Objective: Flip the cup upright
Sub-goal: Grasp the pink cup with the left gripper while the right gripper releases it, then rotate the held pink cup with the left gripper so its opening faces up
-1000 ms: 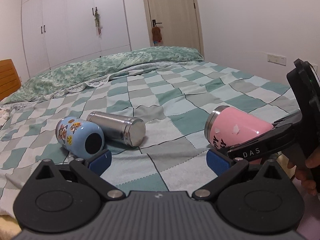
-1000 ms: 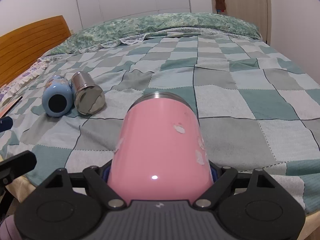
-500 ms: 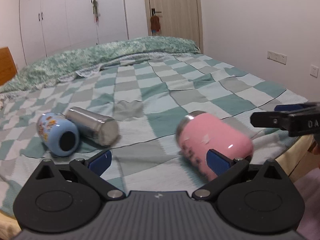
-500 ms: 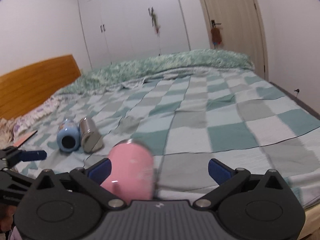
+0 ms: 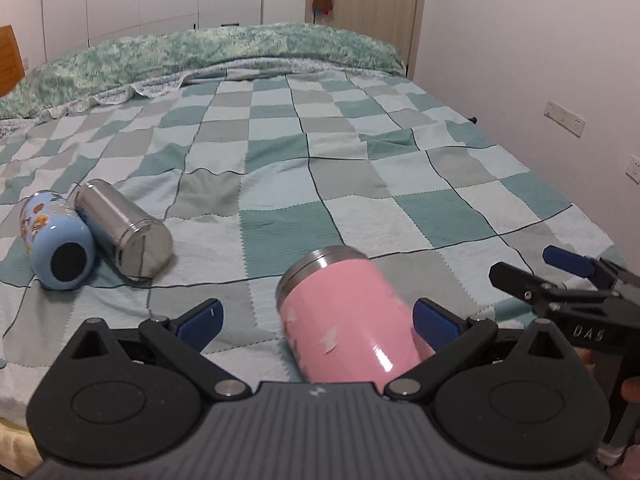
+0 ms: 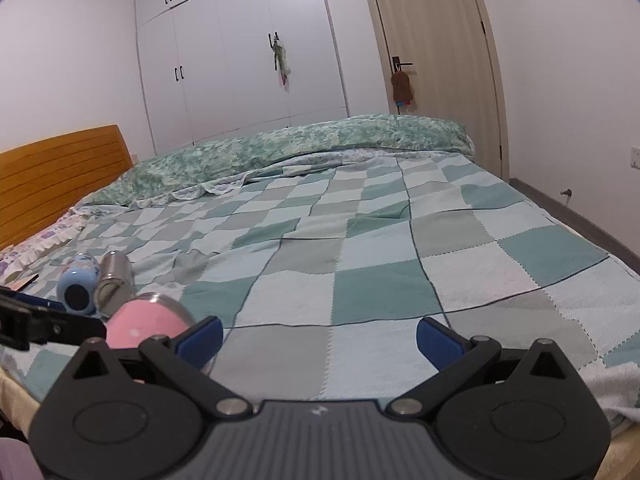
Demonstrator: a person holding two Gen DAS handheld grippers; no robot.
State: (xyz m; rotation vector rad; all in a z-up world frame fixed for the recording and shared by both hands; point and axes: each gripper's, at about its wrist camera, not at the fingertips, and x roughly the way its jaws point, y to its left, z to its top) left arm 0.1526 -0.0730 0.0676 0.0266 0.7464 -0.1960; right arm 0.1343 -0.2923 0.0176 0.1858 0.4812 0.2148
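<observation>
Pink cup (image 5: 344,320): on its side on the checked bedspread (image 5: 360,184), near edge, steel rim pointing far.

Left gripper (image 5: 316,320): wide open, empty; cup lies between its fingers, against the right one.

Right gripper (image 6: 320,334): wide open, empty, off to the right.

Blue bottle (image 5: 56,246), steel flask (image 5: 124,234): lying far left, touching.

Risk: soft bedding may let the round cup roll off the edge or topple once stood up.

A pink tumbler (image 5: 344,320) with a steel rim lies on a teal, grey and pale-blue checked bedspread (image 5: 360,184), beside a plain steel flask (image 5: 124,228) and a cartoon-printed blue bottle (image 5: 52,236); white wardrobe (image 6: 240,60), orange wooden headboard (image 6: 60,176).
</observation>
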